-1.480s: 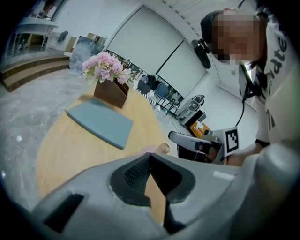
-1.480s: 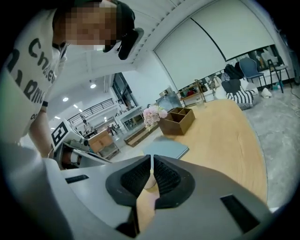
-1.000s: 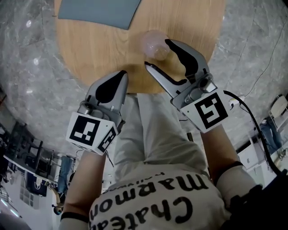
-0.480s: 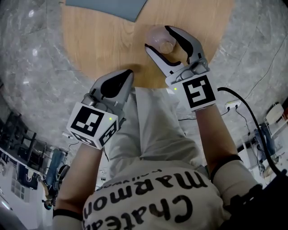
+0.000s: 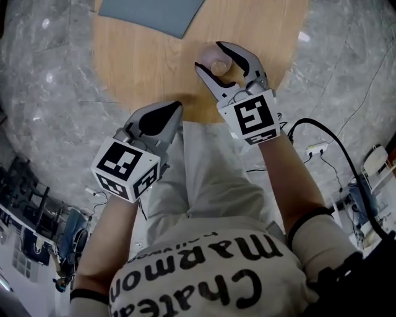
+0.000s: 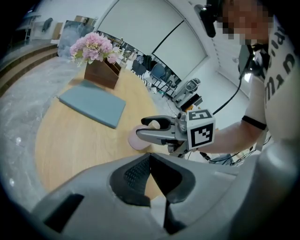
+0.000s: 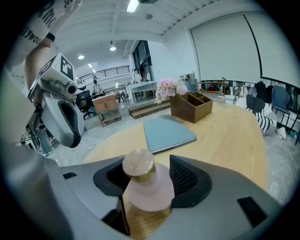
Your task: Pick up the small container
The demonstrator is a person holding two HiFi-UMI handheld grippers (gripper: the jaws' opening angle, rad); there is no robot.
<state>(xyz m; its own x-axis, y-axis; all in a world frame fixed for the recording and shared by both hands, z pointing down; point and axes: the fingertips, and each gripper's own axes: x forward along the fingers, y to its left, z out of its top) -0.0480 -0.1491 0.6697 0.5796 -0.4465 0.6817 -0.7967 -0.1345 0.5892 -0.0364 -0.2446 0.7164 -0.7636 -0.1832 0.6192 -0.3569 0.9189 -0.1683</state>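
Observation:
The small container is a pale pink jar with a round wooden lid, standing upright on the wooden table near its front edge. My right gripper is open, one jaw on each side of the jar; the ribbed right pad stands a little off it. My left gripper is shut with nothing in it and hangs at the table's near edge, to the left of the jar. The left gripper view shows the right gripper around the jar.
A grey-blue notebook lies flat at the far side of the table. Beyond it stands a wooden box with pink flowers. A black cable trails over the marble floor at the right.
My right gripper has moved forward and left, so the jar now sits deep between its open jaws. The left gripper has barely shifted.

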